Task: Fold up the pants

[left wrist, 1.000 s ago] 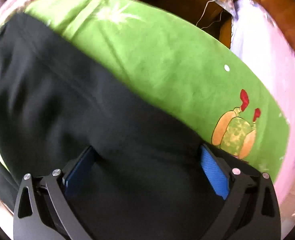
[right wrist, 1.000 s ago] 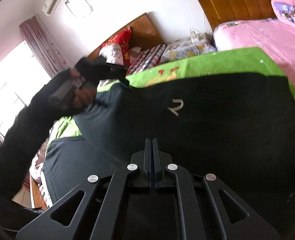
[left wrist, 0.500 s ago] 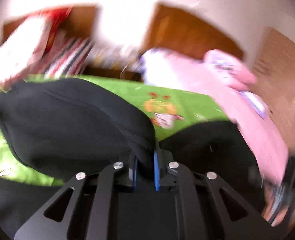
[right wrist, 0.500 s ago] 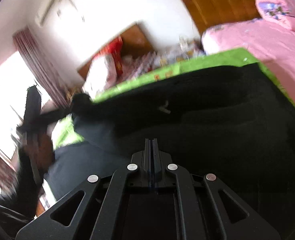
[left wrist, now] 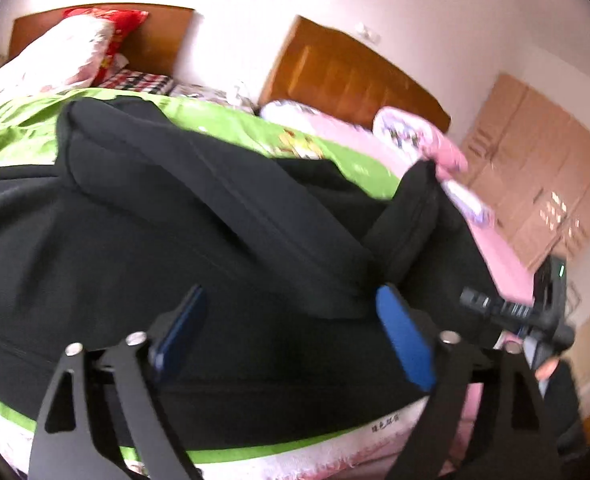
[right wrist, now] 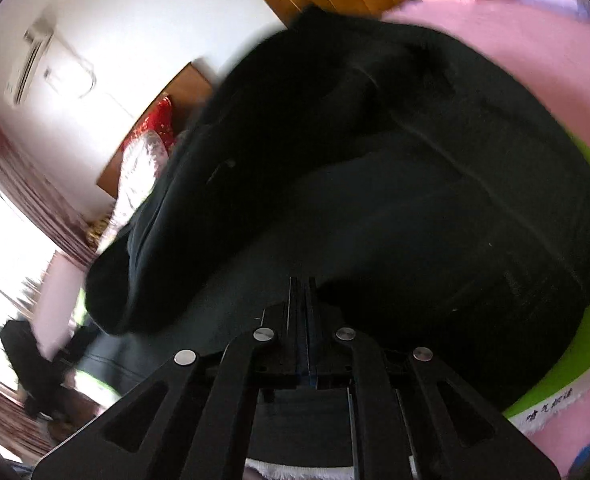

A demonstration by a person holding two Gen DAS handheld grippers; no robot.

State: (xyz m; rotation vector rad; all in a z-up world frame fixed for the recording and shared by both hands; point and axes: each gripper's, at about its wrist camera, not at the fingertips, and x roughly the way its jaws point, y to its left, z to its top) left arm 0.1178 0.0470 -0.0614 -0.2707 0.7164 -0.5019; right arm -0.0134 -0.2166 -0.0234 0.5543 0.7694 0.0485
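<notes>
The black pants (left wrist: 143,232) lie on a green sheet (left wrist: 19,136) on the bed, with one part folded over the rest. My left gripper (left wrist: 291,320) is open, its blue pads (left wrist: 405,340) spread just above the near edge of the pants, holding nothing. My right gripper (right wrist: 302,300) is shut on a fold of the black pants (right wrist: 415,200) and holds it lifted; in the left wrist view that raised corner (left wrist: 415,200) stands up at the right, with the right hand's tool (left wrist: 511,312) below it.
A pink quilt (left wrist: 447,152) lies on the bed to the right. Wooden headboards (left wrist: 355,76) and red-and-white pillows (left wrist: 87,44) are at the far end. The bed's near edge with white fringe (left wrist: 295,456) is just under my left gripper.
My left gripper was shut on the pants half a second ago and has let go and opened. My right gripper has lifted and carried its fold across; both views swung.
</notes>
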